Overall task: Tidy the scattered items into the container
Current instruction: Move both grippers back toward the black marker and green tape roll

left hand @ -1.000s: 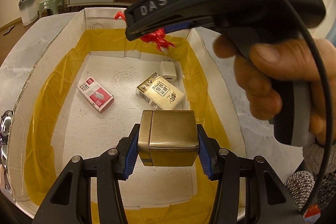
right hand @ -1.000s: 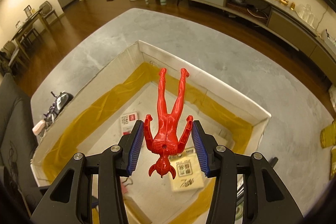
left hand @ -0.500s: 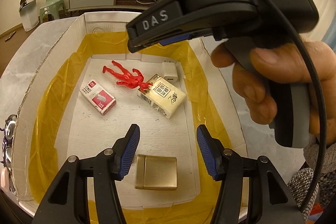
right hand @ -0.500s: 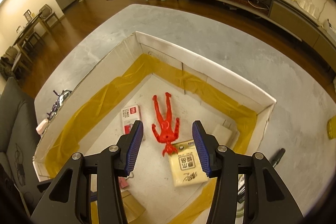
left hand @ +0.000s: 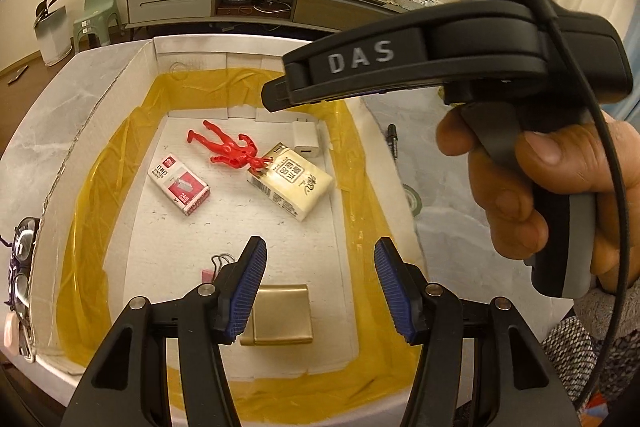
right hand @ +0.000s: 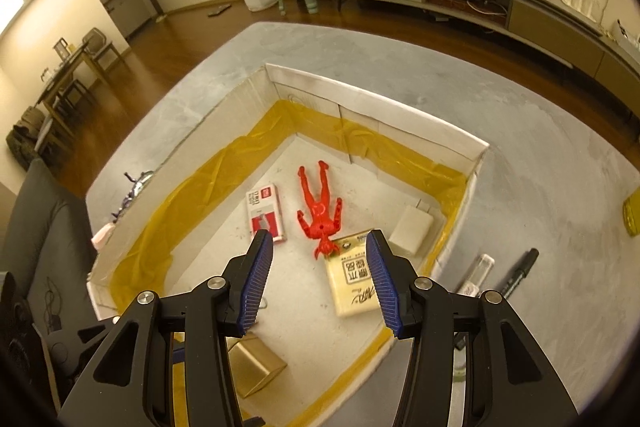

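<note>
The red figure (right hand: 320, 211) lies flat on the floor of the box (right hand: 376, 99), its long axis running away from me, legs toward the far wall, head touching the cream packet (right hand: 354, 277). A gold box (left hand: 282, 315) lies beneath my left gripper (left hand: 320, 291). My right gripper (right hand: 320, 279) and left both hang spread, empty.
</note>
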